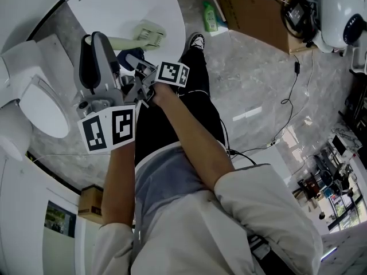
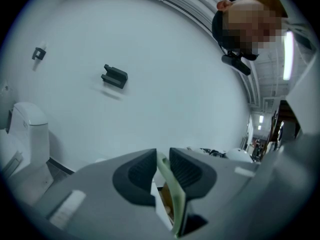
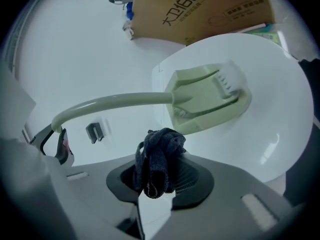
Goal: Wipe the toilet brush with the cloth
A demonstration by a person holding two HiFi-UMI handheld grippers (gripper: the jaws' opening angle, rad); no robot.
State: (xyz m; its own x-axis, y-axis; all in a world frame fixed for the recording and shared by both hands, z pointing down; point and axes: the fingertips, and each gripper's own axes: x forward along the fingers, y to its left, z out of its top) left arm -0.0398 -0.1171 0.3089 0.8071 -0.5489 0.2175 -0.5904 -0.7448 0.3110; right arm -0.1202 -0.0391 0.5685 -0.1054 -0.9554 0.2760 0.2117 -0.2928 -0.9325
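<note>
Nearest, the right gripper is pinching a bunched dark-blue cloth, its jaws closing almost fully on the fabric while a knitted wad is bulging up above the pads. Alongside it, the left gripper is clamping the thin pale-green handle of the toilet brush, its jaws standing only a sliver apart with the handle filling that gap. The brush is hanging in the air in front of the person, its curved handle arching over from the left gripper and its flat, toothed head sitting just above and beyond the cloth. The two are looking close but apart, though the exact gap is hard to judge. The brush is likely handling as a light, stiff plastic piece: the smooth handle may be slipping or twisting under a sideways rub, so gripping it low on the handle, away from the head, seems sensible. The short bristles should be giving a little under pressure. The cloth is soft and limp, so it should be folding around edges easily, and holding it by a bunch with a wad left proud is suiting the wiping. Farther off, a white rounded panel is lying behind the brush head, a cardboard box is standing past it, a toilet is sitting to the left, and a green bottle is lying on the floor.
</note>
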